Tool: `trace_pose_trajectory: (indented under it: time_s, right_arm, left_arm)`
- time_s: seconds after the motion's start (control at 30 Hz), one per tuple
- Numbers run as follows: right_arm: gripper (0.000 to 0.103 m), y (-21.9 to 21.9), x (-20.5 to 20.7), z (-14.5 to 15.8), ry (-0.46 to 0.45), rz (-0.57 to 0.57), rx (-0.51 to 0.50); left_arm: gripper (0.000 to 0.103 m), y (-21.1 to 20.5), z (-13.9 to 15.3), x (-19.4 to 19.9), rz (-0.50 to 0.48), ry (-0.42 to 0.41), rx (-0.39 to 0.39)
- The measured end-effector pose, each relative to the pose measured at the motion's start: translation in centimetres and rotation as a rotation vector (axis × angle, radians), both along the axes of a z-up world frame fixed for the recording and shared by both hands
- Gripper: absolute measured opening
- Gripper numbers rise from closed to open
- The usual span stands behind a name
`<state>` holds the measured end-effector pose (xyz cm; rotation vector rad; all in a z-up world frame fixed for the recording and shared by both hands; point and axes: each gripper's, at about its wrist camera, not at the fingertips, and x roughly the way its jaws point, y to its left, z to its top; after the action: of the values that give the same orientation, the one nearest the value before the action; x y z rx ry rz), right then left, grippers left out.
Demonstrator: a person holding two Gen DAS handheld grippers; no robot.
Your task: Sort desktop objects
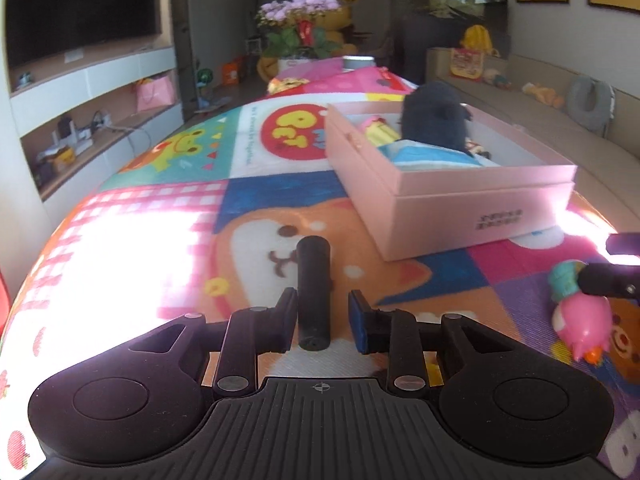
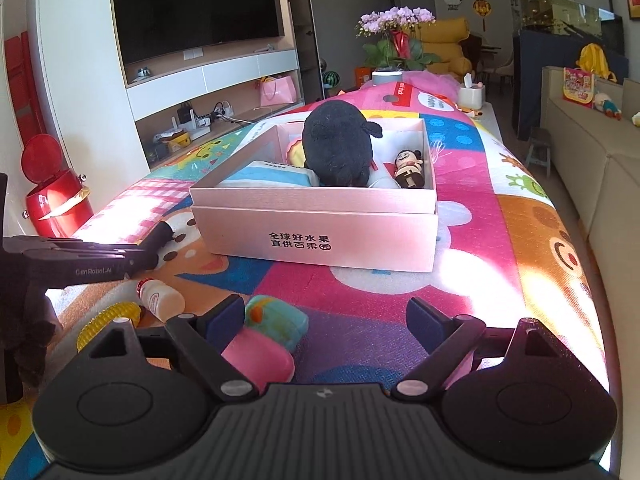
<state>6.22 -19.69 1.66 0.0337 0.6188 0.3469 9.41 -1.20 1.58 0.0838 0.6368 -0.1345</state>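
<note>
Left hand-held gripper (image 1: 320,322) grips the black tube (image 1: 313,292); next, lift it into the box (image 1: 440,196). Right hand-held gripper (image 2: 326,320) gapes, empty, beside the pink toy (image 2: 260,354).

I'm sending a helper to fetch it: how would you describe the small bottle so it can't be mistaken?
Find the pink box on the colourful mat; near its front left corner, loose things lie on the mat. The small bottle lies on its side there, beside a yellow ridged ring. It alone is white with a red cap and red print.
</note>
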Motion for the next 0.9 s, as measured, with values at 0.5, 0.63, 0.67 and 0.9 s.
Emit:
trace_pose_trajectory:
  time_s: [0.5, 0.63, 0.67, 0.9]
  right_arm:
    - [0.102, -1.0, -2.3, 0.0, -0.042, -0.024, -0.004]
    - [0.103, -0.9, -2.1, -0.2, -0.027, -0.023, 0.007]
    - [0.103, -0.9, -2.1, -0.2, -0.023, -0.028, 0.01]
    - [0.103, -1.5, -1.6, -0.6, 0.004, -0.039, 0.052]
  left_arm:
    - [0.071, -2.8, 0.8, -2.2, -0.061, 0.024, -0.033]
    - [0.066, -2.2, 0.7, 1.2, -0.037, 0.071, -0.044]
    - [0.059, -2.1, 0.7, 2.0, -0.024, 0.074, -0.042]
    - [0.023, -2.7, 0.3, 3.5, -0.054, 0.092, 0.041]
